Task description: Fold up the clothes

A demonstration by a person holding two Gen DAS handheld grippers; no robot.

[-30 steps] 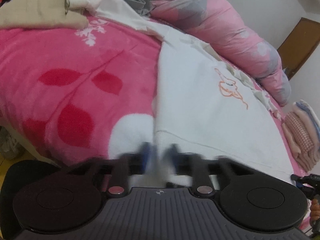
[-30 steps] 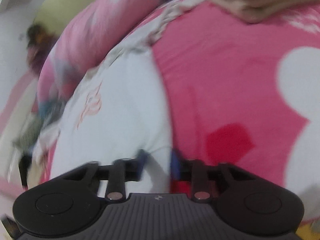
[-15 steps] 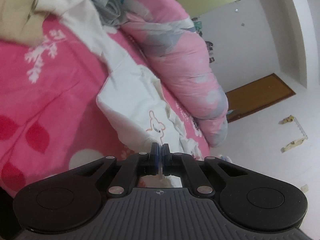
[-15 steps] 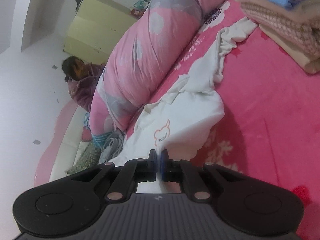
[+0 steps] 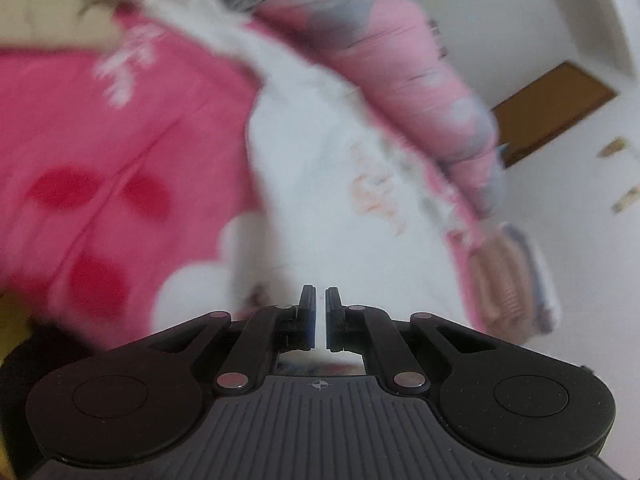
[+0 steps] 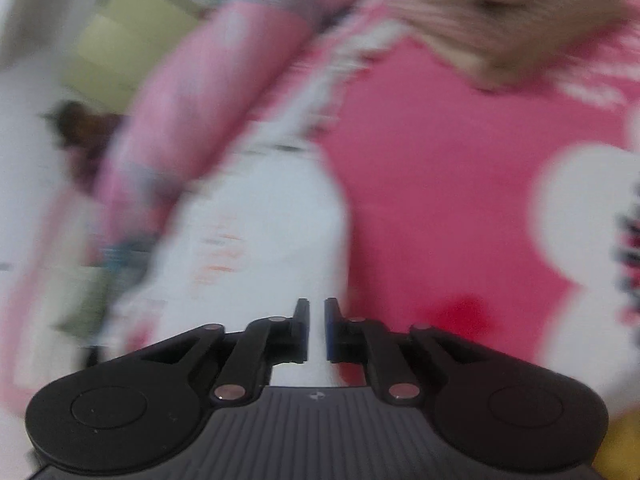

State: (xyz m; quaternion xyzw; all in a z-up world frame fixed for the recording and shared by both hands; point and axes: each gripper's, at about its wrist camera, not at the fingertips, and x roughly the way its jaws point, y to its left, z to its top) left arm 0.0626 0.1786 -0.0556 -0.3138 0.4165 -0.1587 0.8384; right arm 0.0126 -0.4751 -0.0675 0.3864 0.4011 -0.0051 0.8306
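Observation:
A white garment with an orange print lies spread on the pink blanket; both views are blurred. In the left wrist view my left gripper hangs over the garment's near edge. Its jaws are opening, a narrow gap shows between the pads, and no cloth is pinched there. In the right wrist view the same garment lies on the blanket. My right gripper is above its near edge, its jaws also opening, with nothing gripped between them.
A rolled pink quilt runs along the bed's far side. A stack of folded clothes sits beyond the garment, and a beige garment lies at the far left. A person sits near a yellow-green cabinet.
Half a second ago both grippers were shut on the white garment's edge. Now both pairs of jaws stand slightly apart, the cloth is out of them, and both views have swung over the bed.

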